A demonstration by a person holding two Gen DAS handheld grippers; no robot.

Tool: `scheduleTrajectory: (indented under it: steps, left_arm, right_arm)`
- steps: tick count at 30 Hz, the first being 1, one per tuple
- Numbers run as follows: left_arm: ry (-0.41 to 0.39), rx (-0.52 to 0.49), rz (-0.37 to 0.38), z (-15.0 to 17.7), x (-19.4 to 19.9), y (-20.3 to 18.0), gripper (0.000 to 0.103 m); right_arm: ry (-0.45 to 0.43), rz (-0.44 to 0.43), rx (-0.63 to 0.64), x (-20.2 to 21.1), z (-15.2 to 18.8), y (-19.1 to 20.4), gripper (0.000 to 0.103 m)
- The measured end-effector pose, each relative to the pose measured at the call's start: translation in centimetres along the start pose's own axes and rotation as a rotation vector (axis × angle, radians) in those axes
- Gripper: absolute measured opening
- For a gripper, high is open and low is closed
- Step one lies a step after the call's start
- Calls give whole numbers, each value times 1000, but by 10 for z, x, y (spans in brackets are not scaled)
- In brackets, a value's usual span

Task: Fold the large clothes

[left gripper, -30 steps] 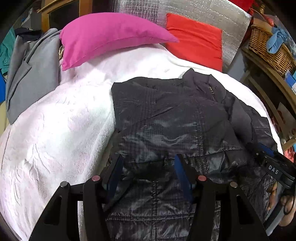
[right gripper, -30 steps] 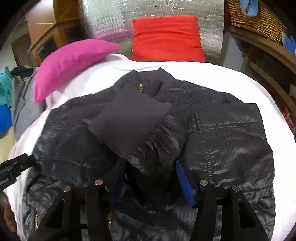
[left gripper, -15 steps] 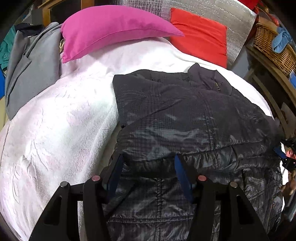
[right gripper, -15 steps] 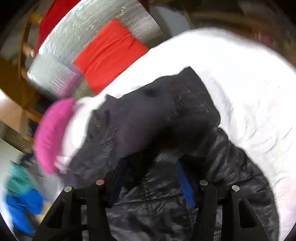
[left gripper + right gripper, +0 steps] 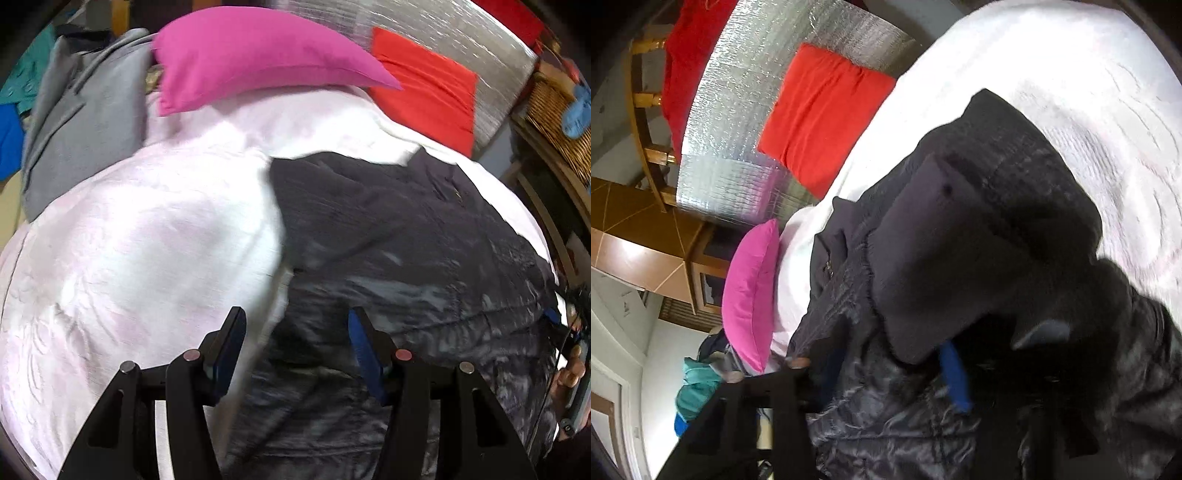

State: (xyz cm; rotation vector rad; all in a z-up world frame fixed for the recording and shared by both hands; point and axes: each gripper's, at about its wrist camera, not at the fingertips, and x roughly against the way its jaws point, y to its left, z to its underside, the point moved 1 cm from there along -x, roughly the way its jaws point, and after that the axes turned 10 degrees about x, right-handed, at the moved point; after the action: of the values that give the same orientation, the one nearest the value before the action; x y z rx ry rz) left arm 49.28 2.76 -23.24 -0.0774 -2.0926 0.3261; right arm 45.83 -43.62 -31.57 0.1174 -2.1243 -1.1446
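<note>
— What's changed since a second ago?

— My right gripper (image 5: 886,373) has rolled hard, so its view is tipped sideways, and its fingers are closing with a fold of the black jacket (image 5: 406,236) between them. My left gripper (image 5: 295,354) slid toward the jacket's left edge.

— And the left fingers?

— Spread apart, hovering over that edge, gripping nothing that I can see.

— How does the jacket lie?

— Flat on the bed's white blanket (image 5: 147,240), long axis running away from me, collar toward the red cushion (image 5: 424,88) at the far end and hem nearest me.

— The room?

— A pink pillow (image 5: 258,55) lies beside a grey garment (image 5: 85,118); silver quilted foil (image 5: 768,110) backs the cushion; a wicker basket (image 5: 554,110) sits to the right.
</note>
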Motion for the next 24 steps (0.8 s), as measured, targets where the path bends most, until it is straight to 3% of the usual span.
scheduleTrajectory:
  steps: [6, 17, 19, 24]
  left_arm:
    - [37, 78, -32, -10, -16, 27, 58]
    - [8, 3, 42, -4, -8, -1, 58]
    - [23, -21, 18, -2, -15, -6, 58]
    - [57, -28, -8, 2, -27, -10, 59]
  right_arm:
    - [-17, 31, 2, -2, -4, -7, 22]
    - [-167, 121, 126, 68, 9, 30, 20]
    - [-160, 145, 122, 72, 14, 27, 20]
    - [-28, 195, 61, 47, 14, 3, 22]
